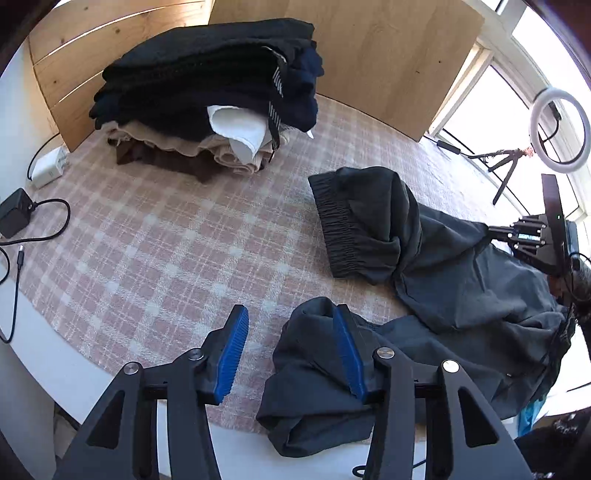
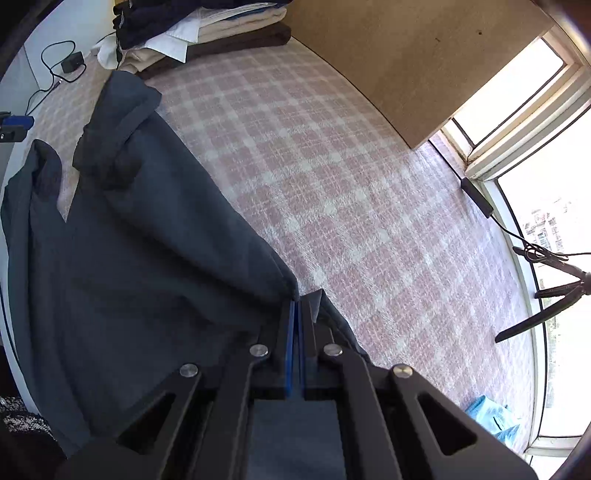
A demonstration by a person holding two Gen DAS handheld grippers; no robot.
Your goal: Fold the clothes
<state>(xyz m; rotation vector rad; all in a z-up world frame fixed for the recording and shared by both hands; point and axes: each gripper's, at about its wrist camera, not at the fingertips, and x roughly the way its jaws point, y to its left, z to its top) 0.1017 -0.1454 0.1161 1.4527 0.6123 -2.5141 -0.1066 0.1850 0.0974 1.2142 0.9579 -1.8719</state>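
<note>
Dark grey trousers (image 1: 461, 280) lie crumpled on the pink checked cloth (image 1: 155, 236), the elastic waistband (image 1: 340, 229) turned up toward the middle. My left gripper (image 1: 291, 332) is open above the near trouser leg end; its right finger rests on the fabric, nothing is between the pads. My right gripper (image 2: 295, 310) is shut on the trousers' edge (image 2: 184, 258), at the right side of the garment; it also shows in the left wrist view (image 1: 528, 236).
A stack of folded clothes (image 1: 210, 92) stands at the back left, also in the right wrist view (image 2: 207, 26). Chargers and cables (image 1: 22, 221) lie at the left edge. A ring light on a tripod (image 1: 557, 133) stands by the window. A wooden board (image 1: 369, 55) lines the back.
</note>
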